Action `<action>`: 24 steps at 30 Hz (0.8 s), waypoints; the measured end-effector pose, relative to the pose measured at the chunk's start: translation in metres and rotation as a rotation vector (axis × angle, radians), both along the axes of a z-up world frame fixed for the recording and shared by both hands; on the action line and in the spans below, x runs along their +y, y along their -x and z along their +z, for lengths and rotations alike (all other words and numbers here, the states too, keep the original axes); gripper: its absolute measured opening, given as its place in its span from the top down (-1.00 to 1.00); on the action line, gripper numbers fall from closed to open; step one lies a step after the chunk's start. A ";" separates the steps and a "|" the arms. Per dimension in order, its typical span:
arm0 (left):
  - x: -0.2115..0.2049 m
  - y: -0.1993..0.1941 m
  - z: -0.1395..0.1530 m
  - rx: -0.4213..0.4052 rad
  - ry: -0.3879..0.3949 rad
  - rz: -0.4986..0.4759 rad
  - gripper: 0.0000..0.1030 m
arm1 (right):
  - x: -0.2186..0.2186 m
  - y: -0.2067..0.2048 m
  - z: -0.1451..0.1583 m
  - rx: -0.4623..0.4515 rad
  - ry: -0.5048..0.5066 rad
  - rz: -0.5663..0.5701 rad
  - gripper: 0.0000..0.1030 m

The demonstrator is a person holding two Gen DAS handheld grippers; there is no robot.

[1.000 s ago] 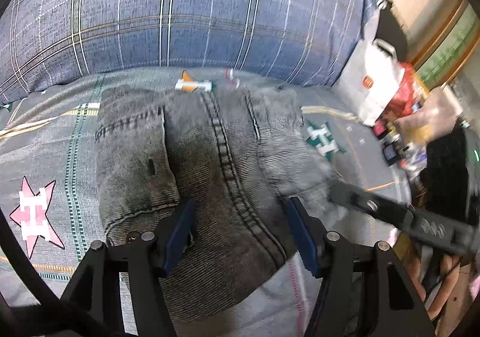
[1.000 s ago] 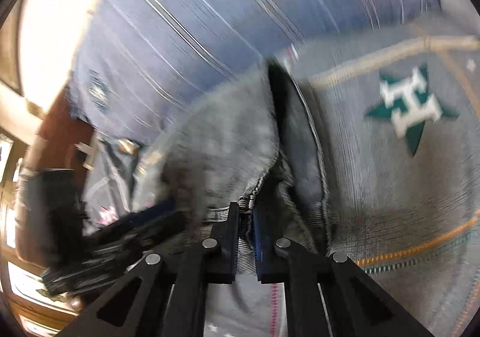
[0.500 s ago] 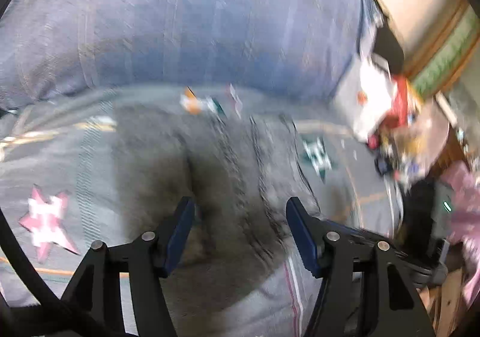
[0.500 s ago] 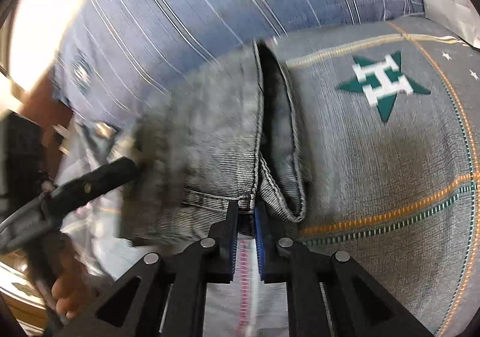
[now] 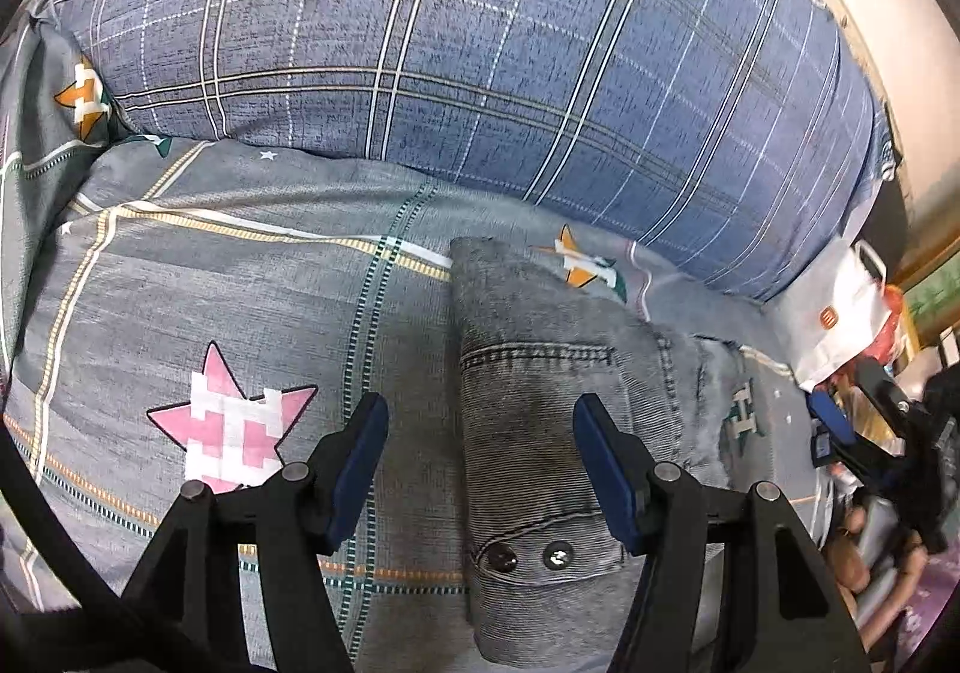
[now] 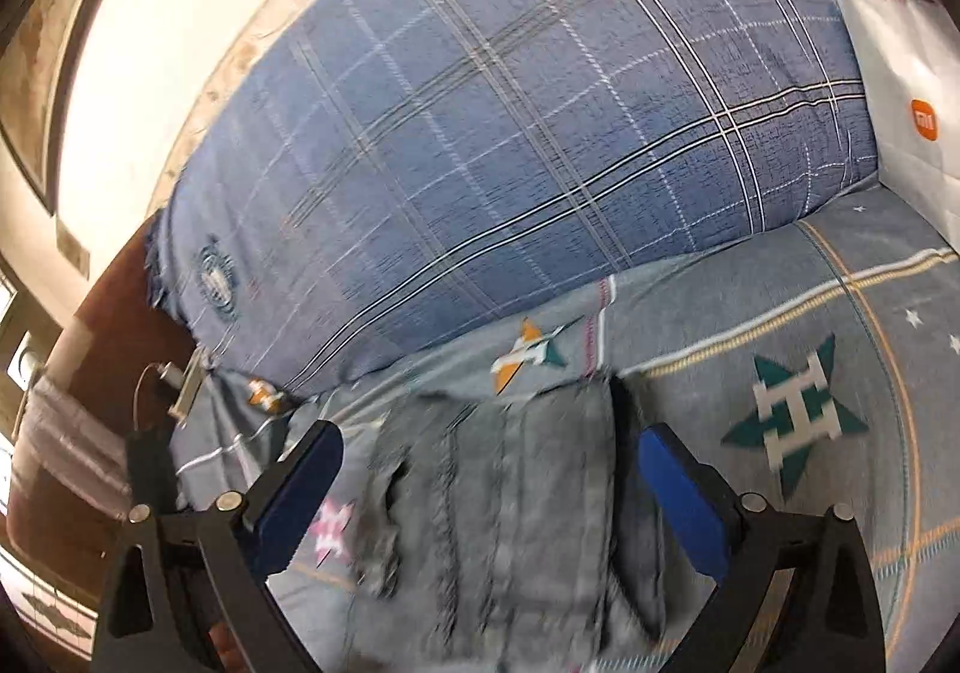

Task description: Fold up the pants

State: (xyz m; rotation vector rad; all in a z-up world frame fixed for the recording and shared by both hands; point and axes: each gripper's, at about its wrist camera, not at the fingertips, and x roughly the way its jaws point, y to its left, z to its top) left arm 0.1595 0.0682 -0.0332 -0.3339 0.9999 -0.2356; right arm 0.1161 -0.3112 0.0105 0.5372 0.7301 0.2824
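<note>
The pants (image 5: 540,433), grey denim, lie folded into a compact bundle on the bed (image 5: 240,313), on a grey sheet printed with stars. In the left wrist view two metal buttons (image 5: 528,556) show at the near end of the bundle, with a stitched pocket edge further up. A pink star (image 5: 231,430) on the sheet sits to the left of the bundle, and a big blue plaid pillow (image 5: 480,43) lies along the far side. A white bag (image 5: 840,307) stands at the far right.

The left tool (image 5: 474,469) has its fingers spread wide apart over the left edge of the pants, gripping nothing. The right tool (image 6: 486,493) is also spread wide, its blue pads either side of the bundle (image 6: 510,493), which is blurred in that view; whether the pads touch the cloth cannot be told. A green star (image 6: 792,415) marks the sheet to the right of the pants.
</note>
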 end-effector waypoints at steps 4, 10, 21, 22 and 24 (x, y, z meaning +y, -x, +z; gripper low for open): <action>0.000 -0.012 -0.021 0.088 0.045 -0.002 -0.26 | -0.018 -0.026 -0.064 0.138 -0.081 0.001 -0.58; -0.006 -0.015 -0.047 0.176 0.120 -0.024 -0.24 | -0.032 -0.049 -0.113 0.370 -0.170 0.018 -0.47; 0.004 -0.017 -0.076 0.259 0.315 0.007 0.03 | -0.018 -0.051 -0.120 0.406 -0.174 0.080 -0.11; 0.004 -0.017 -0.078 0.265 0.326 0.016 -0.03 | -0.018 -0.050 -0.119 0.406 -0.172 0.081 -0.11; 0.002 -0.017 -0.080 0.259 0.354 0.030 -0.05 | -0.016 -0.052 -0.119 0.406 -0.159 0.084 -0.11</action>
